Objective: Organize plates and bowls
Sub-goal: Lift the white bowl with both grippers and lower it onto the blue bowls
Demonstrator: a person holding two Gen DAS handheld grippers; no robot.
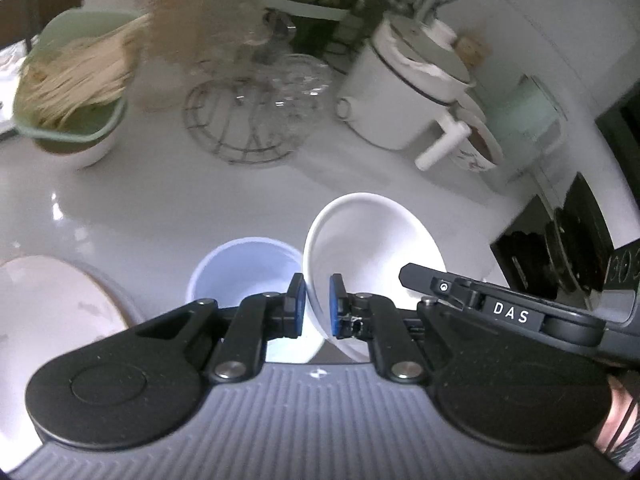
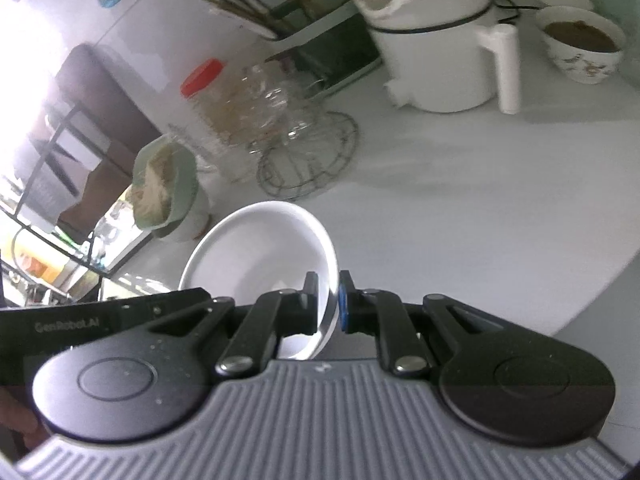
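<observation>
My left gripper [image 1: 318, 284] is shut on the rim of a white bowl [image 1: 372, 248], which hangs tilted above the counter. Just left of it and lower stands a pale blue bowl [image 1: 244, 268]. A white plate [image 1: 48, 312] lies at the lower left. The body of the other gripper [image 1: 508, 314] shows at the right. In the right wrist view my right gripper [image 2: 328, 280] is shut on the right rim of a tilted white bowl [image 2: 260, 248], with the left gripper's body [image 2: 100, 320] beside it. I cannot tell whether both hold the same bowl.
At the back of the white counter [image 1: 140, 200] stand a green basket of pale sticks [image 1: 72, 80], a red-lidded jar [image 1: 176, 20], a wire rack with glassware [image 1: 248, 120] and a white electric pot [image 1: 400, 92]. A bowl of brown food [image 2: 580, 44] stands far right. A dark stove [image 1: 560, 248] borders the counter.
</observation>
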